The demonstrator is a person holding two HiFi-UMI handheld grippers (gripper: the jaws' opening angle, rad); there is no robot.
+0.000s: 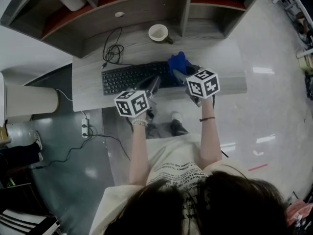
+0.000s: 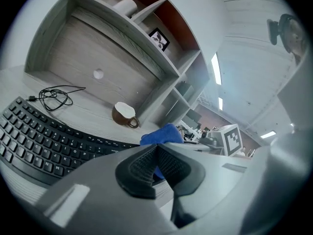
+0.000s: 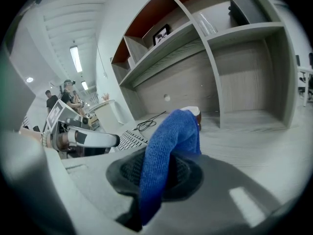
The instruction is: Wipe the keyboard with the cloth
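Note:
A black keyboard point(image 1: 129, 77) lies on the grey desk point(image 1: 220, 58). My right gripper point(image 1: 177, 72) is shut on a blue cloth point(image 1: 178, 61), holding it over the keyboard's right end. In the right gripper view the cloth point(image 3: 171, 148) stands up from between the pads, with the keyboard point(image 3: 128, 140) to the left. My left gripper point(image 1: 156, 81) hovers over the keyboard's front edge just left of the cloth. Its jaws are shut with nothing between them point(image 2: 156, 161). The left gripper view shows the keyboard point(image 2: 44, 141) at left and the cloth point(image 2: 161, 135) ahead.
A brown cup point(image 1: 159, 33) with a white inside stands behind the keyboard. A coiled black cable point(image 1: 112, 50) lies at the back left of the desk. Shelf compartments point(image 1: 146, 4) rise behind the desk. A power strip point(image 1: 84, 127) lies on the floor at left.

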